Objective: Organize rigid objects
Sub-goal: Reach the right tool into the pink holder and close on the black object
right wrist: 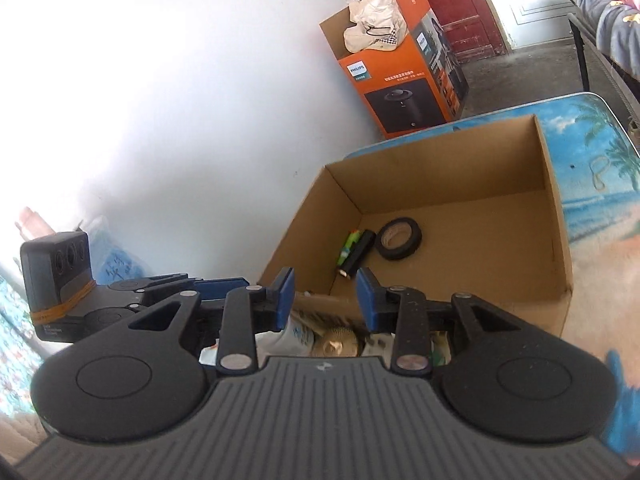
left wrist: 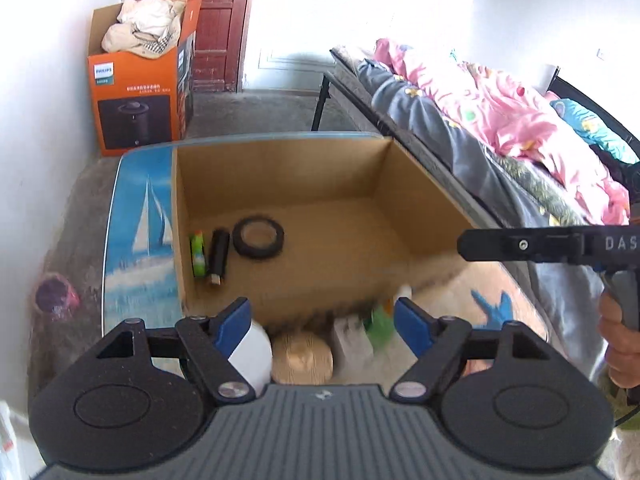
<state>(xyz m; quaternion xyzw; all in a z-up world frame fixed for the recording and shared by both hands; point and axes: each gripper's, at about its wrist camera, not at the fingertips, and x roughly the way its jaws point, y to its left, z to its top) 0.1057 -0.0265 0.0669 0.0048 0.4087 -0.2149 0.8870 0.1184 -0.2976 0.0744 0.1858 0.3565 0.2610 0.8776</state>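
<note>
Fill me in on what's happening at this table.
A person with a gripper in each hand is sorting small items into a cardboard box. A tape roll, a black cylinder and a green item already lie inside. Both the left gripper and right gripper are open and empty, above more items waiting in front of the box.

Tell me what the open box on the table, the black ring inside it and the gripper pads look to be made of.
Open box: brown corrugated cardboard, matte; folded corners and raw edges show.
Black ring: probably a roll of tape, dull black outside with a tan core that looks like card.
Gripper pads: blue, smooth and matte, likely rubber or plastic; the look leaves it open.
</note>
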